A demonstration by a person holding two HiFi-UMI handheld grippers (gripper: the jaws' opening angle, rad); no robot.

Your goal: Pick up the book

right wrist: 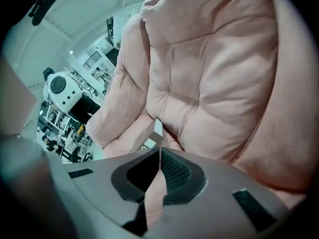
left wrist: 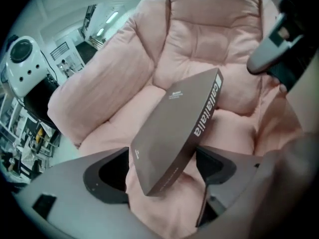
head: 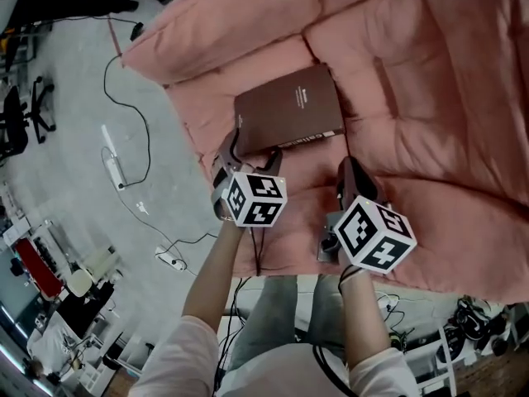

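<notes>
1. Book (head: 289, 110), brown, lies flat on pink cushioned seat (head: 430, 98), spine toward the person
2. Left gripper (head: 254, 151) at the book's near corner; jaws spread wide, the corner sits between them, pads not pressing it
3. Right gripper (head: 354, 172) just right of the book, over the cushion, apart from it; jaws closed together, tips meeting, nothing held
</notes>
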